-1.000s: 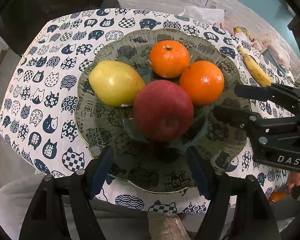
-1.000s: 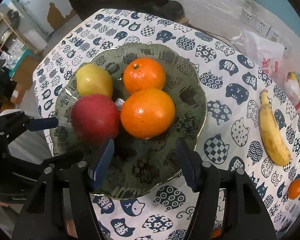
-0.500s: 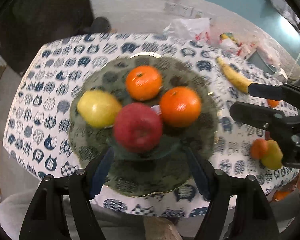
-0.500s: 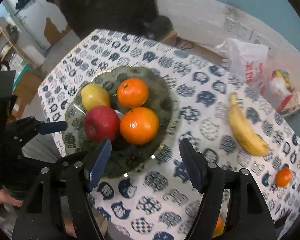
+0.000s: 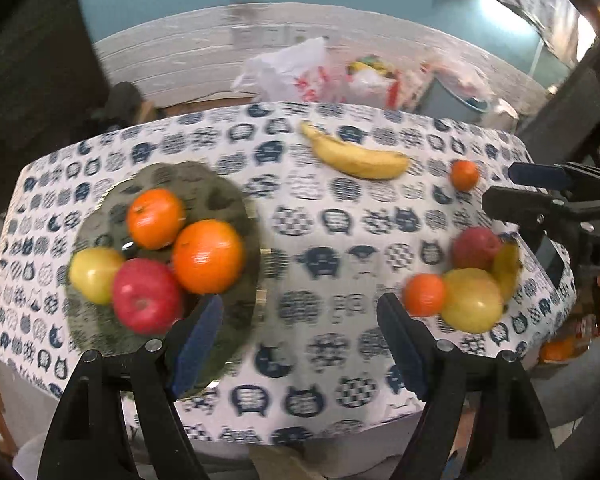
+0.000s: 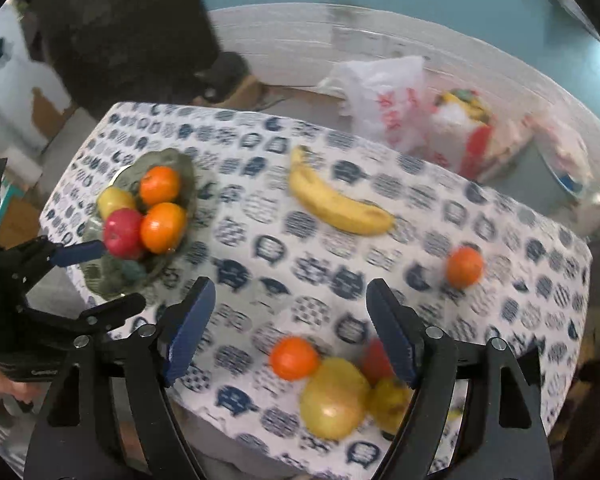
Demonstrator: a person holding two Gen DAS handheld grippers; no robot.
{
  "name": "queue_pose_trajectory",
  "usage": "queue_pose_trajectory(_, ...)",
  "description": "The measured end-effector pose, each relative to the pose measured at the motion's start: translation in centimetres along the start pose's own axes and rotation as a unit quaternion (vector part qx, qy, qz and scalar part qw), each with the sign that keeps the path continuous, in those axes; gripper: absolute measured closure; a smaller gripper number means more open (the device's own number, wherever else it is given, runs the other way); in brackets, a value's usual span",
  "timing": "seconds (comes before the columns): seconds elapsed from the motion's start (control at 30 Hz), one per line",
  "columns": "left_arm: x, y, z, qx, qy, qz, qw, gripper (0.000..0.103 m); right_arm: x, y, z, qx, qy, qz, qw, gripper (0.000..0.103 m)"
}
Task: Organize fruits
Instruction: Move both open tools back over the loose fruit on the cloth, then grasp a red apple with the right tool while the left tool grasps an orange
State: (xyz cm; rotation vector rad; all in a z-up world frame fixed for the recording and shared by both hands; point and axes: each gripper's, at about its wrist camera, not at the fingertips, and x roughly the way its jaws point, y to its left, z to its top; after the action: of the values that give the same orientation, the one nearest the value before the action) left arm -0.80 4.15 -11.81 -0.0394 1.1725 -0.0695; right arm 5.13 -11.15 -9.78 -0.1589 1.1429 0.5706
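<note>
Left gripper (image 5: 300, 334): fingers spread wide, nothing between them, above the patterned cloth; its jaws have just been opening. Right gripper (image 6: 290, 330): fingers likewise wide apart and empty, jaws also just opening.

Nearest the right gripper, at the near right edge of the surface (image 6: 260, 248): loose cluster of fruit, blurred. It holds 1 small orange (image 6: 294, 358), 1 large yellow apple or pear (image 6: 334, 398), 1 red fruit (image 6: 374, 360) partly behind the right finger, and 1 more yellowish fruit (image 6: 390, 402). These sit touching or just beside each other.

Near left: green glass plate (image 5: 220, 196) carrying 4 fruits packed together: red apple (image 5: 146, 296), large orange (image 5: 208, 256), smaller orange (image 5: 156, 218), yellow pear (image 5: 94, 274). The left gripper's left finger overlaps the plate's near rim in its own view.

Farther, right of middle: 1 lone small orange (image 6: 464, 266), well apart from the cluster. Farther still, mid-surface: 1 banana (image 6: 336, 202) lying flat on the cloth.

Beyond the far edge: white plastic bag (image 6: 384, 96) with red print, other blurred packages beside it.
</note>
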Motion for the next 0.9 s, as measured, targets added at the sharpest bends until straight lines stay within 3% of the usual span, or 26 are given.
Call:
queue_pose_trajectory(0.43,5.3,-8.3,0.0,0.080,0.064,-0.026,0.9944,0.022,-0.7,-7.6,-4.5,0.063,0.025,-0.032,0.997,0.023)
queue_pose_trajectory(0.9,9.4,-9.6,0.0,0.093,0.111,-0.021,0.9893,0.022,3.4,-12.7,-5.3,0.130,0.071,-0.022,0.989,0.023)
